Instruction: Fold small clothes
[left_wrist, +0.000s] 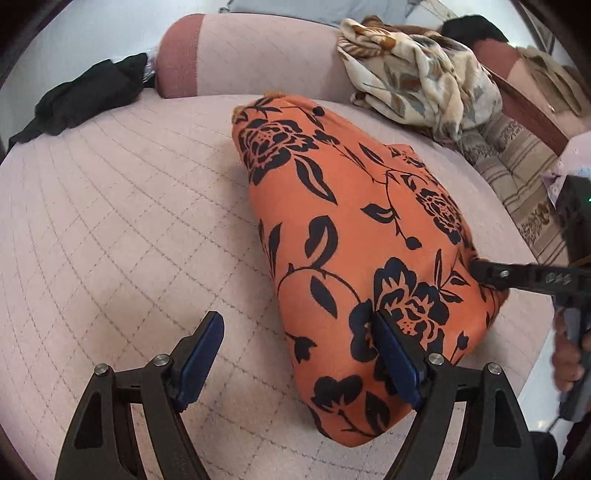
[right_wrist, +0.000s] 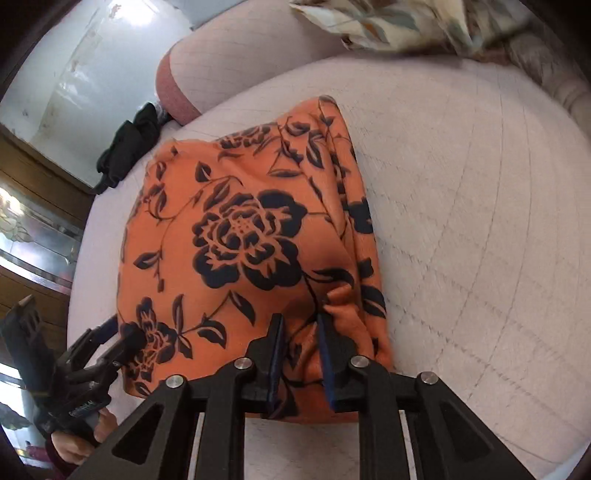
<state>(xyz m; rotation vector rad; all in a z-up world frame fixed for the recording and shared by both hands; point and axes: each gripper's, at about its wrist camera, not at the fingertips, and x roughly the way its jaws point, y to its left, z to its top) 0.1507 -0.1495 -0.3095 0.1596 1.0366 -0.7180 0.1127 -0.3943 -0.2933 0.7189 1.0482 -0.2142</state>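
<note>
That orange floral-print fabric garment (left_wrist: 354, 236) is lying folded on the pink quilted bed (left_wrist: 110, 206). Looks soft, light and floppy, so I'd grab hems or corners. Left gripper (left_wrist: 295, 354) fingers are spread wide and empty, right gripper (right_wrist: 301, 343) fingers are pinching a bunched near edge.

We see a pale pink quilted mattress (left_wrist: 110, 206) stitched in a diamond grid. A matching bolster (left_wrist: 229, 51) with a darker pink end lies along its far edge. Beside that end sits a crumpled black cloth (left_wrist: 85, 96). At the far right a cream blanket with a leaf print (left_wrist: 417, 77) is heaped, next to a striped patterned cushion (left_wrist: 517, 173). On the left we see wooden furniture (right_wrist: 33, 177)
</note>
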